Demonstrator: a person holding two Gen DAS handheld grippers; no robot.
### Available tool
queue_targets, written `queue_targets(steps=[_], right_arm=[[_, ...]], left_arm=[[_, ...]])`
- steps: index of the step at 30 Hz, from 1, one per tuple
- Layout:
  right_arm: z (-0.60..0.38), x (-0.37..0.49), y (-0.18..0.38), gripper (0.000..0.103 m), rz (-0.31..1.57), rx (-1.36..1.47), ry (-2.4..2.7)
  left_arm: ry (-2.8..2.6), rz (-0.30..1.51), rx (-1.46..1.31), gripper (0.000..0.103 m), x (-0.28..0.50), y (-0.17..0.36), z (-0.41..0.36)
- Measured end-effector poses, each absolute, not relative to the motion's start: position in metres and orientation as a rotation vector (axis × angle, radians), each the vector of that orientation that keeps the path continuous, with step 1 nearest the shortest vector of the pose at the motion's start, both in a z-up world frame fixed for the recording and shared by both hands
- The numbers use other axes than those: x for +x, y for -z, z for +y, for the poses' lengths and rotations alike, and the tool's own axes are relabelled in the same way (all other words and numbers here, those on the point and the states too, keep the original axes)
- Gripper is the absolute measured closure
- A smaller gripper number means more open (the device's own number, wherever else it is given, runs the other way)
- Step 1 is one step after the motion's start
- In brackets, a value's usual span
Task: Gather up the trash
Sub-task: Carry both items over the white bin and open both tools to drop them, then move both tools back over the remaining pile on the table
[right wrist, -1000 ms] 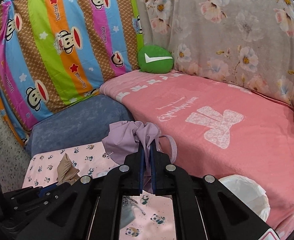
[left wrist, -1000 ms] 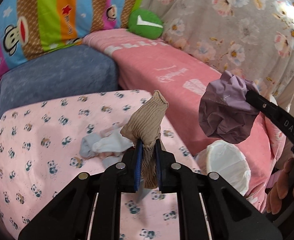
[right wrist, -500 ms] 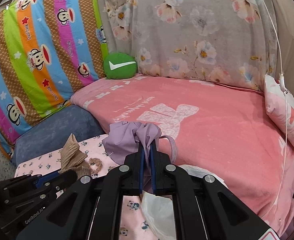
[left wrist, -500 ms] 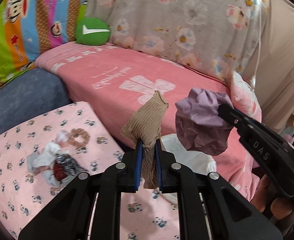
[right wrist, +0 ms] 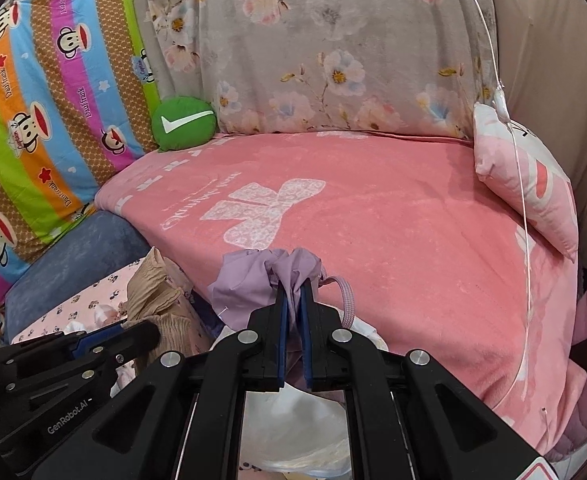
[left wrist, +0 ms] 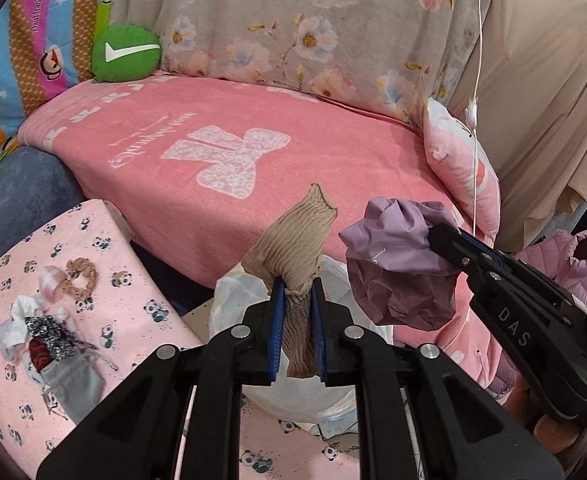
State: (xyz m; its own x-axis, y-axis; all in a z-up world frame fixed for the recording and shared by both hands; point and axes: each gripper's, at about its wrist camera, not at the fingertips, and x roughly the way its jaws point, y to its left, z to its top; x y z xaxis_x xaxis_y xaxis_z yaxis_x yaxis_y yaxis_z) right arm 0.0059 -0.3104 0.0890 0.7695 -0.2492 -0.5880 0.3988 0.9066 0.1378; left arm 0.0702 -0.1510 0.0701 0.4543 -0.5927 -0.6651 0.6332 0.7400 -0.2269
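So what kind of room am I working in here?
Most likely a bedroom: a pink blanket over a bed, a small pillow at its end, and cartoon and floral sheets hung behind.

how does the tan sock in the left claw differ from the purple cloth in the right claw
The tan sock is ribbed knit; the purple cloth is smooth, thin fabric. The sock stands up as a narrow tube above the left claw; the cloth is crumpled into a broader wad at the right claw. The cloth also shows a looped strap in the right wrist view; the sock shows none. Both are soft items clamped between shut blue pads, held over the white bag.
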Motion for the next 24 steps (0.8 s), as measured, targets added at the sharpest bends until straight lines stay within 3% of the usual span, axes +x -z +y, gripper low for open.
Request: queue_targets(steps=[4,5,6,8,10,13,24], right_arm=[[-0.320,0.007,-0.082,0.093,0.604,0.271,0.369],[-0.321,0.006,-0.081,0.092,0.601,0.272,0.374],[-0.323,0.007,-0.080,0.089,0.601,0.275,0.376],[-0.325,0.007,-0.080,0.080,0.593,0.279,0.383],[-0.325,0.007,-0.081,0.069,0.583,0.282,0.390],[-0.326,0.007,-0.083,0.064,0.573,0.286,0.396],[-0.311,0.008,-0.088,0.057,0.556,0.267,0.373]], left_arm=[[0.768,0.812,0.059,0.084,0.072,-0.065,-0.161],[0.764,0.815,0.056,0.071,0.073,-0.064,-0.162],[0.755,0.814,0.052,0.050,0.074,-0.064,-0.163],[0.717,0.784,0.032,0.030,0.073,-0.065,-0.159],[0.712,0.771,0.034,0.029,0.074,-0.067,-0.159],[0.700,0.770,0.054,0.029,0.076,-0.067,-0.160],[0.667,0.744,0.062,0.029,0.076,-0.073,-0.147]])
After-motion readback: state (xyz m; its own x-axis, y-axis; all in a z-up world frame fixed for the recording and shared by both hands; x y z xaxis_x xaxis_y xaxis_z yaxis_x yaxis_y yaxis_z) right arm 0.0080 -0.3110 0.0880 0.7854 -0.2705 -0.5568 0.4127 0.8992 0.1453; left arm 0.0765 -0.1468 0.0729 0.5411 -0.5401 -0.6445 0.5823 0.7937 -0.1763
